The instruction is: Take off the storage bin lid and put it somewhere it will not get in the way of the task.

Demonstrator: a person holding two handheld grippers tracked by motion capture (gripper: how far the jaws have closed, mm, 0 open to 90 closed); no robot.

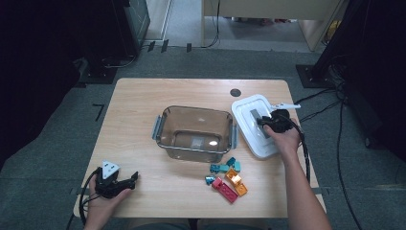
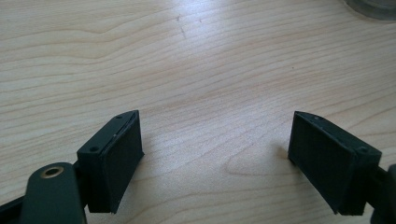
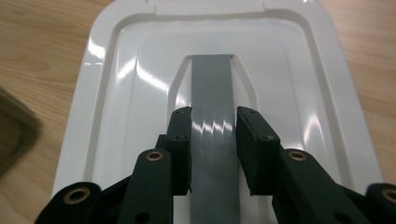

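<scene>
White lid (image 3: 116, 84) lay on tabletop (image 1: 143, 105) right of the empty container (image 1: 195, 132). Right gripper (image 3: 214, 126) jaws, partly open, straddled its grey strip (image 3: 211, 84), not yet clamped; left gripper (image 2: 215, 154) idle, wide open. Bricks (image 1: 227, 178) unpacked.

The whole wooden surface (image 1: 143, 105) is being viewed from high above its near edge, facing forward and down, with the floor beyond also being taken in. The left tool (image 1: 125, 180) is being seen at lower left, the right tool (image 1: 264, 122) at right over the white lid (image 1: 249, 106). Bare wood is being looked at closely and low along the left tool (image 2: 215, 154). The white lid (image 3: 116, 84) is being looked down on steeply, very near, along the right tool (image 3: 214, 149). The lid and its grey strip (image 3: 212, 84) are being shared with the high view.
</scene>
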